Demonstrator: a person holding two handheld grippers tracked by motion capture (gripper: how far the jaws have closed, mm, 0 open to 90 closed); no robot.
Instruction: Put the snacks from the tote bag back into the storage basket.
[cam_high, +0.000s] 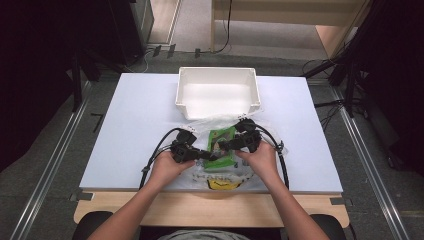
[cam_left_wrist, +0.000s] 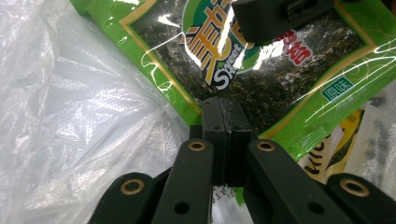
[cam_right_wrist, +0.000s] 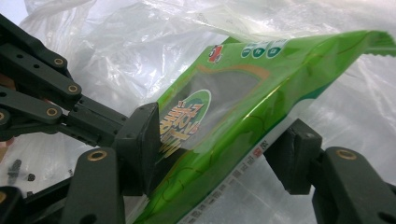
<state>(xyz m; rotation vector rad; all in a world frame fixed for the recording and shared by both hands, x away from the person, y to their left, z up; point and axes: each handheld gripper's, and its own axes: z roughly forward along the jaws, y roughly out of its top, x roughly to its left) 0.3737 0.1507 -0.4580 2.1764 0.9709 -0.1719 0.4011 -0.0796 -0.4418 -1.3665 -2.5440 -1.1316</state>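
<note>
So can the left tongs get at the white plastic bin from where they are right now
Probably not right away. The left tongs are shut on the green seaweed snack packet beside the clear plastic bag. The white plastic bin sits open just beyond, with bare table leading to it.

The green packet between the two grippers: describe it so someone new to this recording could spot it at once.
On the pale table, just in front of the white bin, lies a crumpled clear plastic bag. The green packet sits on it, between both hands. Its bright green border, dark window and "Sweet" logo set it apart from the yellow-printed pack nearer the person.
</note>
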